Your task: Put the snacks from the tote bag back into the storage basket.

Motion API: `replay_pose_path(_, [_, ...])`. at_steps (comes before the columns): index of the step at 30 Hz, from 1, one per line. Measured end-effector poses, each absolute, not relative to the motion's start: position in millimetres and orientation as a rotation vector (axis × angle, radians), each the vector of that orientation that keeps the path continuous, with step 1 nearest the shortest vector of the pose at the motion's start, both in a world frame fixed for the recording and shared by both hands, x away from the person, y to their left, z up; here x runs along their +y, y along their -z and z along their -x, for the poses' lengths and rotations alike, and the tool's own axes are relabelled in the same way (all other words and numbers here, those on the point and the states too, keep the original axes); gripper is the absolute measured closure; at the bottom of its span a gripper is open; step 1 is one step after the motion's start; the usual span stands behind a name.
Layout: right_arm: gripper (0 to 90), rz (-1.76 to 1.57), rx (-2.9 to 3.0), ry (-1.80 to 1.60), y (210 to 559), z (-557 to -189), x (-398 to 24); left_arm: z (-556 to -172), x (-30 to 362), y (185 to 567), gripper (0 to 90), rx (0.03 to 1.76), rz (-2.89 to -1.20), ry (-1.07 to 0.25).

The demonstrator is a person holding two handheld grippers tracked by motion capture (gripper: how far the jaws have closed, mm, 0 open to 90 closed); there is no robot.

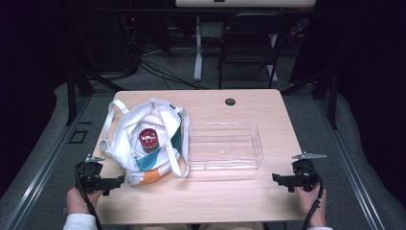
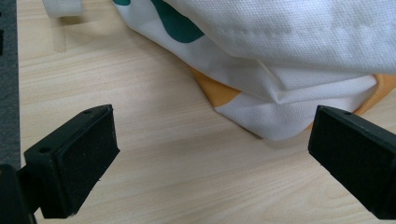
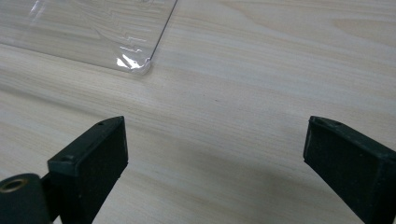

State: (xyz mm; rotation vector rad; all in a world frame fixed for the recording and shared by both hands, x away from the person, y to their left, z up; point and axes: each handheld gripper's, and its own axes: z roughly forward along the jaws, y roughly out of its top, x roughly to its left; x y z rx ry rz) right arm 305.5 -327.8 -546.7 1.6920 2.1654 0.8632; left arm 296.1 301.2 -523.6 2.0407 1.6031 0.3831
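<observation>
A white cloth tote bag point(image 1: 143, 141) with green and orange patches lies open on the left half of the wooden table point(image 1: 220, 201). A red can point(image 1: 149, 140) rests inside its mouth. A clear plastic tray point(image 1: 224, 146), empty, sits just right of the bag. My left gripper point(image 1: 117, 182) hovers at the table's front left, open, with the bag's orange-and-white corner point(image 2: 261, 107) just beyond its jaws. At the front right my right gripper point(image 1: 280, 178) is open over bare wood, the tray's near corner point(image 3: 135, 63) ahead of it to the left.
A black round grommet point(image 1: 230, 101) sits near the table's far edge. Beyond the table stand a dark folding chair point(image 1: 249, 43) and a white desk leg point(image 1: 197, 48), with cables on the floor. Bare wood runs along the table's front.
</observation>
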Motion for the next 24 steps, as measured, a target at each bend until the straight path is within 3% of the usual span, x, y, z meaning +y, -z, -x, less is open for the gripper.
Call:
replay_pose_path(14, [7.6, -1.628, 2.161, -0.879, 543, -301, -321, -300, 296, 527, 2.1, 1.597, -2.062, -0.369])
replay_pose_path(24, [0.0, -1.602, 2.337, -0.866, 554, -310, -317, -297, 296, 525, 2.0, 1.618, -2.026, -0.387])
